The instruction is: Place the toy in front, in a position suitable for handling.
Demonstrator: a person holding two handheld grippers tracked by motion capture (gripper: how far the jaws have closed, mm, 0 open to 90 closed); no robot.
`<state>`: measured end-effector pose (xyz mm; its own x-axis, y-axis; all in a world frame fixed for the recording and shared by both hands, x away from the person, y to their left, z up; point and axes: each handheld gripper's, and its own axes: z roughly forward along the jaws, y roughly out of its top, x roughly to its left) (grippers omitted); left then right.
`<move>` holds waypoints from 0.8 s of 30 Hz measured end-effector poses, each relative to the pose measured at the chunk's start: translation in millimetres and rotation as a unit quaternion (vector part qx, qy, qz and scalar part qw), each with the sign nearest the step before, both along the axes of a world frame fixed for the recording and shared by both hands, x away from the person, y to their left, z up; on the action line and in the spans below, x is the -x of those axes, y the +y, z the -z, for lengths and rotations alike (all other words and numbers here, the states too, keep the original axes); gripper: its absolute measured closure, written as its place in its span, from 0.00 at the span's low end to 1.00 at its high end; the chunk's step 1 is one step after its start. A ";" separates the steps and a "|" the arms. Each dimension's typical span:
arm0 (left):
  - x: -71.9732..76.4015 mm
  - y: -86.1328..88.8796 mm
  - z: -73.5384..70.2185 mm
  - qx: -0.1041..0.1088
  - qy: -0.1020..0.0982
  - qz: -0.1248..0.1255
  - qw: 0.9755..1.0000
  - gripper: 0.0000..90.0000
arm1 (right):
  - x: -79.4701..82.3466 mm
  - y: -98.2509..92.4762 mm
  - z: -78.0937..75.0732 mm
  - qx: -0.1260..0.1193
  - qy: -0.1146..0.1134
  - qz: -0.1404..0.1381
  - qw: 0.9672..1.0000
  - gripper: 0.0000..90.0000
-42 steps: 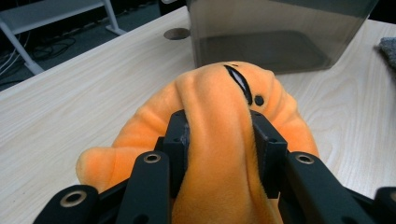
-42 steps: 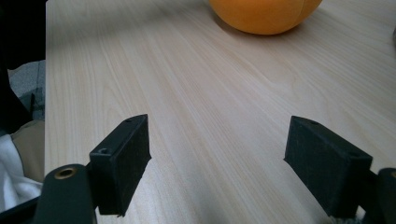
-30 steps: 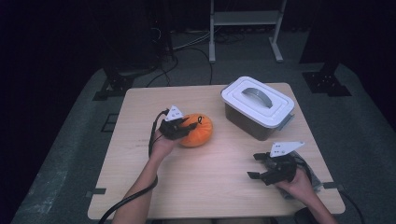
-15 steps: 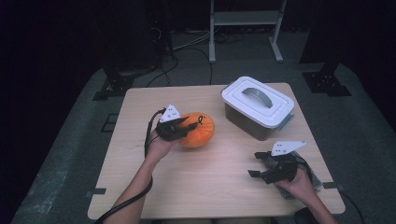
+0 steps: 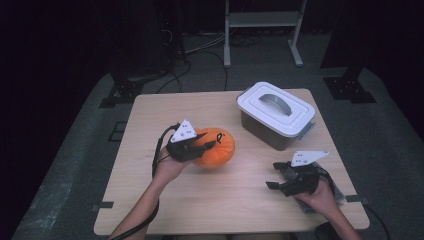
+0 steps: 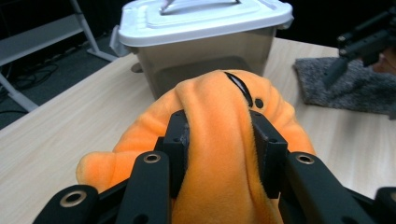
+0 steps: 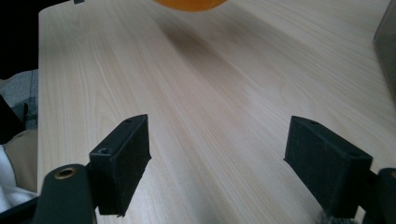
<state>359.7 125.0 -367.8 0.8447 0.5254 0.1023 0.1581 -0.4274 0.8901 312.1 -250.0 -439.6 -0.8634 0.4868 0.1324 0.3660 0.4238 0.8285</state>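
Fingers (image 6: pixel 180 144) of the left gripper (image 5: pixel 200 143) are clamped on a fold of the orange plush pumpkin (image 5: pixel 216 147), one black pad pressing each side of the pinched fabric, as seen in the left gripper view. Plush bulges above and around the pads, and a dark curved stitch and a small dark dot mark its upper surface. In the high view the left hand (image 5: pixel 167 167) holds this gripper over the left-centre of the desk (image 5: pixel 150 115), with the pumpkin at its tip; the right gripper view catches the underside of the pumpkin at its top edge with a soft shadow on the wood beneath it, so the toy appears to be clear of the desk surface.

Fingers (image 7: pixel 123 161) of the right gripper (image 5: pixel 275 177) stand wide apart with bare wood grain between them and hold nothing. That gripper rests low near the front right of the desk in the right hand (image 5: pixel 320 197), above a grey cloth (image 6: pixel 345 88) lying on the desk.

A storage box (image 5: pixel 275 120) with translucent grey walls, a white clip-on lid and a grey handle stands at the rear right of the desk, near the pumpkin but apart from it, and its lid is on.
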 end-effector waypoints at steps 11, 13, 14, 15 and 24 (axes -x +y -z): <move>19.3 -12.3 18.7 -0.010 0.018 0.013 1.000 0.71 | -0.5 -0.7 0.1 -0.001 0.002 0.002 1.000 0.23; 21.5 -14.1 21.6 -0.009 0.021 0.013 1.000 0.71 | -0.5 -0.8 0.1 -0.001 0.002 0.002 1.000 0.23; 23.2 -15.2 23.3 -0.008 0.024 0.014 1.000 0.71 | -0.6 -0.8 0.0 -0.001 0.002 0.002 1.000 0.23; 24.7 -16.0 24.7 -0.008 0.023 0.015 1.000 0.71 | -0.5 -0.9 -0.1 -0.002 0.001 0.001 1.000 0.23; 37.2 -24.7 37.3 -0.009 0.036 0.022 0.999 0.71 | -0.9 -1.0 0.1 -0.001 0.003 0.002 1.000 0.23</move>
<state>322.6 100.3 -405.1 0.8728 0.4855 0.0494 0.2016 -0.4509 0.8695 313.1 -251.0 -439.7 -0.8610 0.4896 0.1380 0.3723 0.4217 0.8268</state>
